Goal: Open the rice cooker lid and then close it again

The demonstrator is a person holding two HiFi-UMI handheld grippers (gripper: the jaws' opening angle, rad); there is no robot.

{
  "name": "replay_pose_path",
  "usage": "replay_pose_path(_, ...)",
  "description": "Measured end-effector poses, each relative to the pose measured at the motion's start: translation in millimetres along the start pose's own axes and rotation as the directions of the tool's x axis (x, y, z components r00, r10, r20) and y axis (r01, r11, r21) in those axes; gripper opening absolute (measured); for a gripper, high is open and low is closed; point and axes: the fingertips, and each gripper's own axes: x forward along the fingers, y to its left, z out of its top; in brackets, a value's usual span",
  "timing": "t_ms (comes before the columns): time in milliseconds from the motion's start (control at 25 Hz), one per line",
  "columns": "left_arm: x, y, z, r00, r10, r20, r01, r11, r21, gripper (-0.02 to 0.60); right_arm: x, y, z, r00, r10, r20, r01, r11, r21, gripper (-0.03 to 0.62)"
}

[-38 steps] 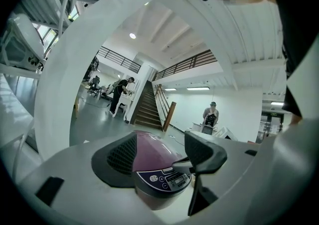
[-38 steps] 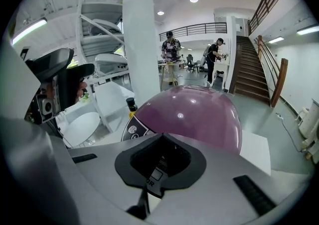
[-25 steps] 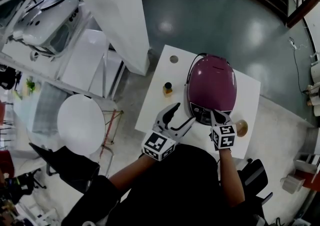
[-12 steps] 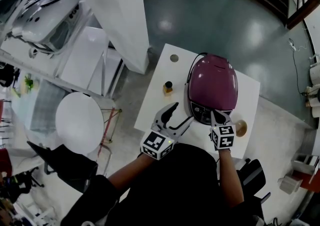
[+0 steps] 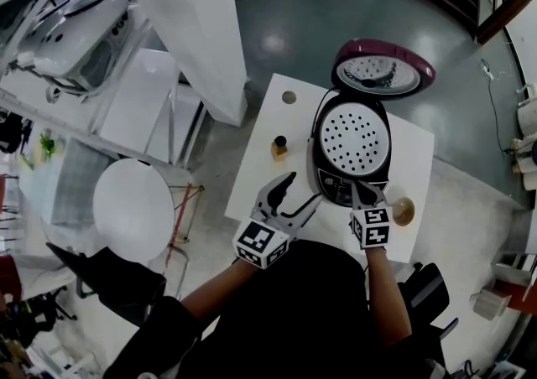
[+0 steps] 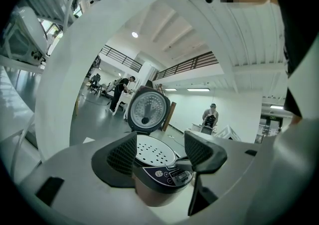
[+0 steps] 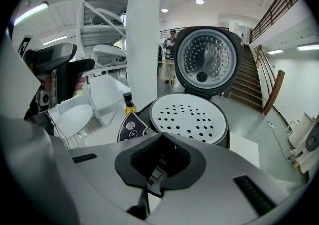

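The rice cooker [image 5: 351, 151] sat on the white table [image 5: 260, 176] with its maroon lid [image 5: 384, 69] swung fully up at the body's 12 o'clock, inner face toward the person and the perforated white plate [image 5: 352, 141] exposed. The lid looked rigid and hinged at the back, probably spring-assisted, so it would likely resist a little and then need a firm press to latch. Its glossy shell seemed slippery for pinching, so pushing its upper rim down and forward looked the better hold. The right gripper [image 5: 363, 193] had its jaws pressed together on nothing. It was at the cooker's 6 o'clock, right at the front edge by the control panel [image 5: 336, 189], though contact could not be confirmed. The lid rose well apart from it, toward 12 o'clock. The left gripper [image 5: 304, 193] was spread wide and empty, near the cooker's 7 o'clock and apart from it. A small bottle [image 5: 279, 147] stood at the cooker's 9 o'clock.
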Motion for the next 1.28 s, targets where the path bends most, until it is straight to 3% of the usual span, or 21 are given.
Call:
replay_pose_path(720, -22.7, -2.2, -5.0, 0.999, 0.037, 0.016, -0.037, 0.999, -0.009, 0.276, 1.1, -2.8, -3.8, 0.999, -0.041, 0.030, 0.040, 0.999, 0.035, 0.000)
replay_pose_path(1040, -34.0, 5.1, 4.8, 0.998, 0.052, 0.032, -0.052, 0.999, -0.014, 0.276, -1.8, -7.2, 3.6, 0.995, -0.014, 0.099, 0.005, 0.996, 0.093, 0.000)
replay_pose_path(1280, -31.3, 20.4, 31.0, 0.996, 0.056, 0.065, -0.055, 0.998, -0.013, 0.276, -17.8, 4.5, 10.4, 0.988, -0.059, 0.140, 0.049, 0.996, 0.070, 0.000)
